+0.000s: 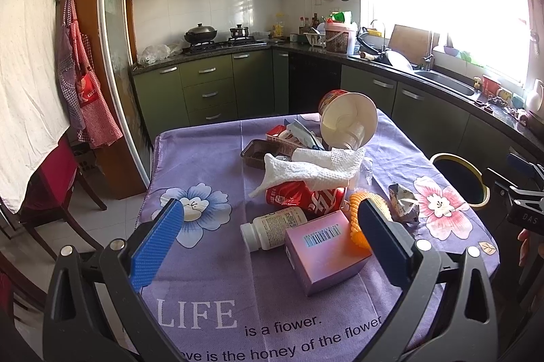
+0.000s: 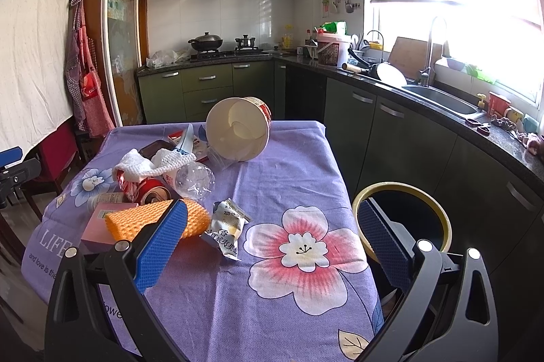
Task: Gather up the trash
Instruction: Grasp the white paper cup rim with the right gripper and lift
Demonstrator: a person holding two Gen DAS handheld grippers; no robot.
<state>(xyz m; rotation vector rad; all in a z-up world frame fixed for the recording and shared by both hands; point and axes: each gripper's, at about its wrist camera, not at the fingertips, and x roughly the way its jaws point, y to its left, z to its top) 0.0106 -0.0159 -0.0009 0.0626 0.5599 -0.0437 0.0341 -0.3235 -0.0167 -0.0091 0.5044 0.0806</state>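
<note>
A heap of trash lies on the purple flowered tablecloth (image 1: 210, 266): a pink box (image 1: 323, 255), a white pill bottle (image 1: 272, 226), a crushed red can (image 1: 306, 197) under a white paper towel (image 1: 306, 170), an orange foam net (image 1: 357, 222), a crumpled snack wrapper (image 2: 226, 227), a clear plastic bottle (image 2: 195, 180) and a tipped paper bowl (image 2: 238, 129). My left gripper (image 1: 268, 243) is open, its fingers either side of the box and pill bottle, above the table. My right gripper (image 2: 272, 238) is open over the pink flower print, empty. A bin (image 2: 404, 219) with a yellow rim stands beside the table's right edge.
Green kitchen cabinets and a dark counter (image 2: 442, 110) with a sink run along the right and back. A wooden chair (image 1: 57, 192) stands left of the table. A brown plastic tray (image 1: 256, 153) and torn packets lie behind the heap. The right gripper's body (image 1: 523, 202) shows in the left wrist view.
</note>
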